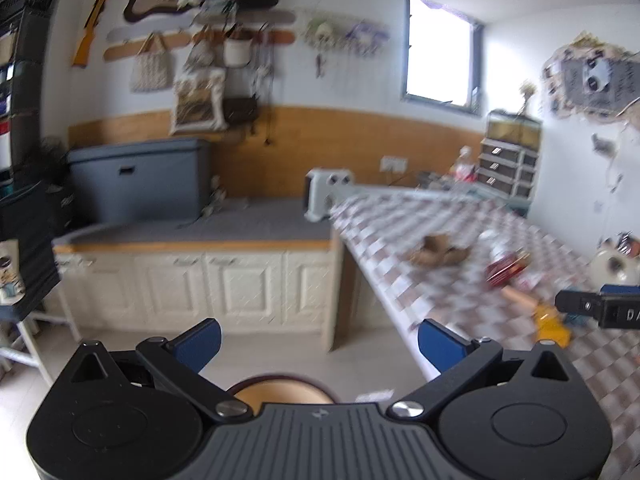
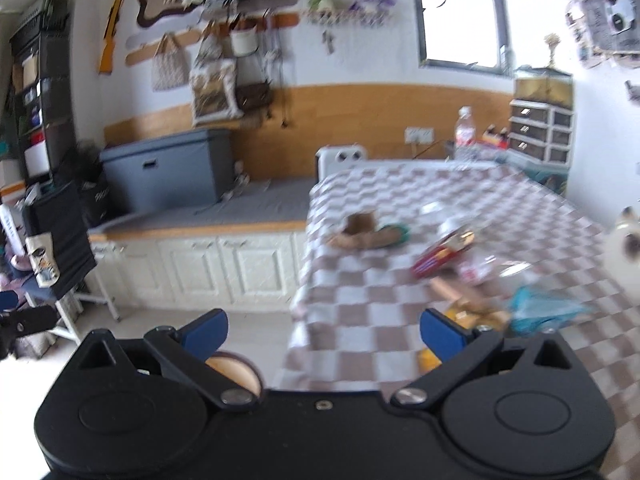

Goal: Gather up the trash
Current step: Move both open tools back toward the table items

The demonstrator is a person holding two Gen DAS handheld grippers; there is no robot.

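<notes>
Trash lies on a checkered table (image 2: 360,280): crumpled brown paper (image 2: 360,232), a red packet (image 2: 436,258), a yellow box (image 2: 472,312), a blue plastic bag (image 2: 540,308) and a tan roll (image 2: 444,286). The left wrist view shows the brown paper (image 1: 436,252), red packet (image 1: 506,270) and yellow box (image 1: 550,326). My left gripper (image 1: 318,346) is open and empty, off the table's left edge. My right gripper (image 2: 324,332) is open and empty, above the table's near corner. Part of the right gripper (image 1: 600,306) shows at the right of the left view.
A white cabinet with a grey top (image 2: 200,224) stands left of the table, with a grey box (image 2: 168,170) on it. A round wooden stool (image 1: 280,392) is below the grippers. A bottle (image 2: 464,128) and drawer unit (image 2: 540,128) stand at the far end. A dark shelf (image 2: 40,92) stands left.
</notes>
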